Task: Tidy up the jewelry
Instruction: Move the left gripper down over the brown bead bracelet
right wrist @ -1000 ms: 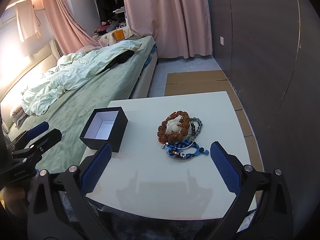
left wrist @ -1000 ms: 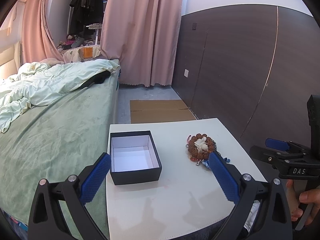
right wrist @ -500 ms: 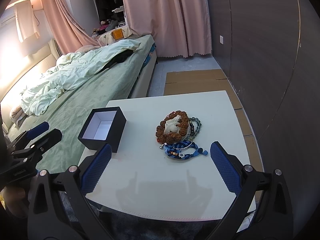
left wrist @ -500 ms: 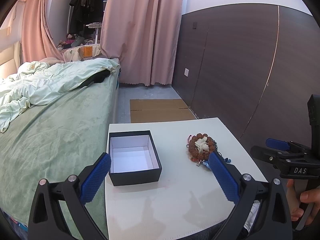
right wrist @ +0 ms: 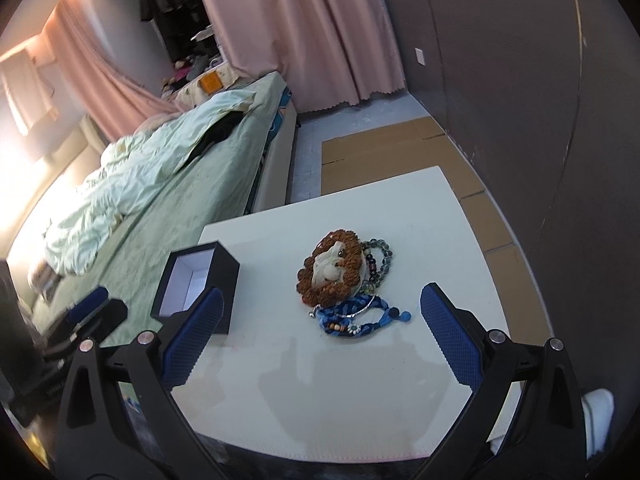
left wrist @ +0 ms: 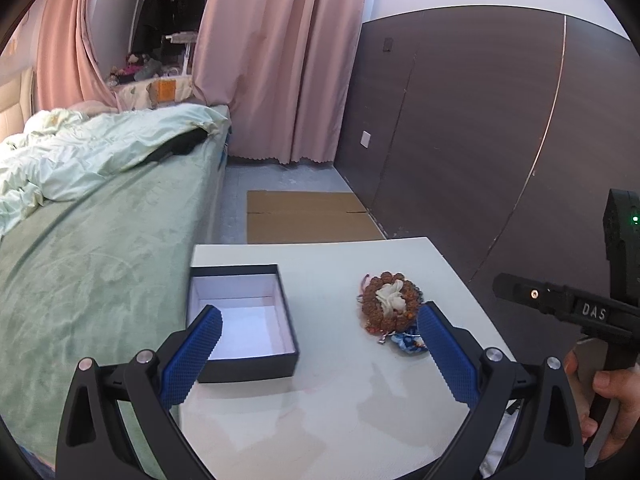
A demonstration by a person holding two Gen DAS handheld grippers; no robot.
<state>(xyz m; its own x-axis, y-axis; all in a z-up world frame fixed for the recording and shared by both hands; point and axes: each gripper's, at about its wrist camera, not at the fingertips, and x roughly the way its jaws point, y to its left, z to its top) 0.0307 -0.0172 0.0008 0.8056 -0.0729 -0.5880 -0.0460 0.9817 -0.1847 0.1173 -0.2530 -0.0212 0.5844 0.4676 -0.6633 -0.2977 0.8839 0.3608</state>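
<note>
A pile of jewelry lies on the white table (right wrist: 400,400): a brown bead bracelet (right wrist: 332,270) with a white carved piece, a dark glass bead bracelet (right wrist: 378,258) and blue cord bracelets (right wrist: 360,316). The pile also shows in the left wrist view (left wrist: 390,304). An open black box (left wrist: 242,320) with a white inside stands to its left; it also shows in the right wrist view (right wrist: 198,284). My left gripper (left wrist: 318,354) is open and empty above the table's near edge. My right gripper (right wrist: 320,340) is open and empty, just short of the pile.
A bed (left wrist: 92,240) with a green sheet and rumpled duvet runs along the table's left side. A dark panelled wall (left wrist: 500,140) is on the right. Flattened cardboard (left wrist: 308,216) lies on the floor beyond the table. Pink curtains (left wrist: 272,60) hang at the back.
The right gripper has tilted and moved closer to the jewelry pile. The left gripper has shifted slightly forward over the table. Both stay open.
</note>
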